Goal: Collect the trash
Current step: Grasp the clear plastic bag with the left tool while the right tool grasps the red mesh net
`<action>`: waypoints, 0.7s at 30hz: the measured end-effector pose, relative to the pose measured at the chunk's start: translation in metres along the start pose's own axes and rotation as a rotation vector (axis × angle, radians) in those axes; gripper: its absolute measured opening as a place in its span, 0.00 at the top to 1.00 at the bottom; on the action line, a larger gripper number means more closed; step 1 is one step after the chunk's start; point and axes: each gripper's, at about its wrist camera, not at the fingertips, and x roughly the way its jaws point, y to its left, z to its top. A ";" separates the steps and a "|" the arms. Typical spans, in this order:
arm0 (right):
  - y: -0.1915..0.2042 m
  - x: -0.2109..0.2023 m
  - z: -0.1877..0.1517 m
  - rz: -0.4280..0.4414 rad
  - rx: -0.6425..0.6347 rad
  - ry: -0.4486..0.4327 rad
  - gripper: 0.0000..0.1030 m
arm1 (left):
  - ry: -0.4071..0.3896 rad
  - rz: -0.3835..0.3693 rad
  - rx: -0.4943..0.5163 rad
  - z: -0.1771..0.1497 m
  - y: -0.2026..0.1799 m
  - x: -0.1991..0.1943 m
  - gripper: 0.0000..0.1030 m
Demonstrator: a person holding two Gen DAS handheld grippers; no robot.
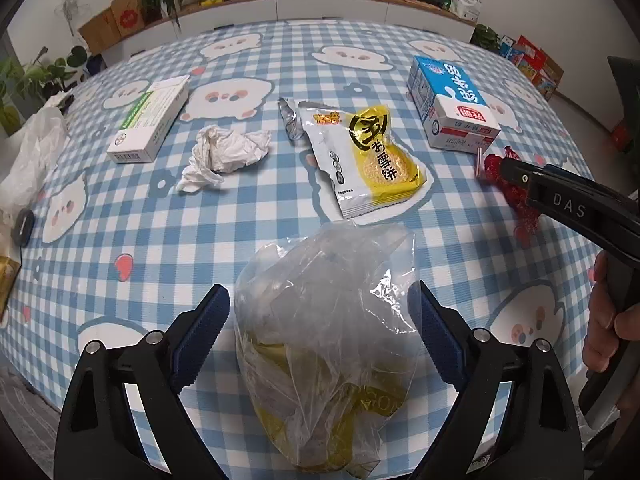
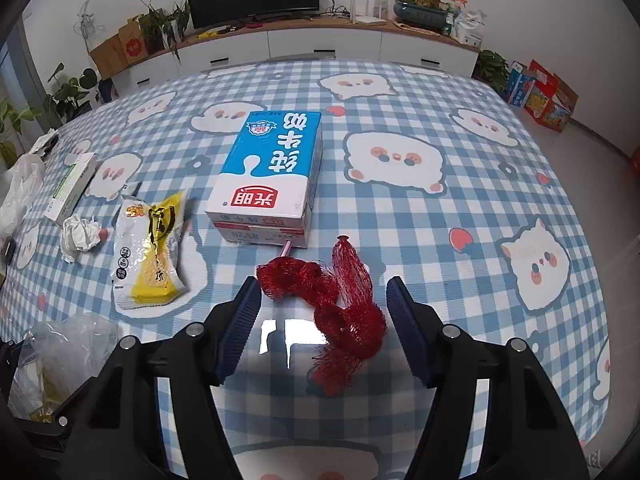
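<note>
A clear plastic bag with yellow packaging inside stands on the checked tablecloth. My left gripper is open around it, one blue pad close on each side. A crumpled red mesh net lies between the open fingers of my right gripper, untouched by either pad. Behind the net lies a blue and white milk carton with a straw. A yellow and white snack wrapper, a crumpled tissue and a white and green medicine box lie farther left.
A small silver foil scrap lies beside the snack wrapper. A white plastic bag sits at the table's left edge. A person's hand holds the right gripper's handle. Beyond the table stand a low cabinet, plants and boxes.
</note>
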 end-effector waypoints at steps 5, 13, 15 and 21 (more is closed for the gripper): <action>-0.001 0.008 -0.001 -0.005 -0.007 0.020 0.49 | 0.014 0.015 0.002 -0.002 -0.002 0.005 0.22; -0.005 0.017 -0.004 -0.014 0.000 0.054 0.63 | 0.035 0.028 -0.007 -0.005 0.000 0.007 0.39; -0.006 0.018 -0.005 -0.015 0.006 0.060 0.67 | 0.040 0.026 -0.007 -0.006 0.000 0.007 0.43; -0.010 0.020 -0.006 -0.021 0.025 0.069 0.76 | 0.052 0.003 -0.022 -0.005 0.004 0.007 0.59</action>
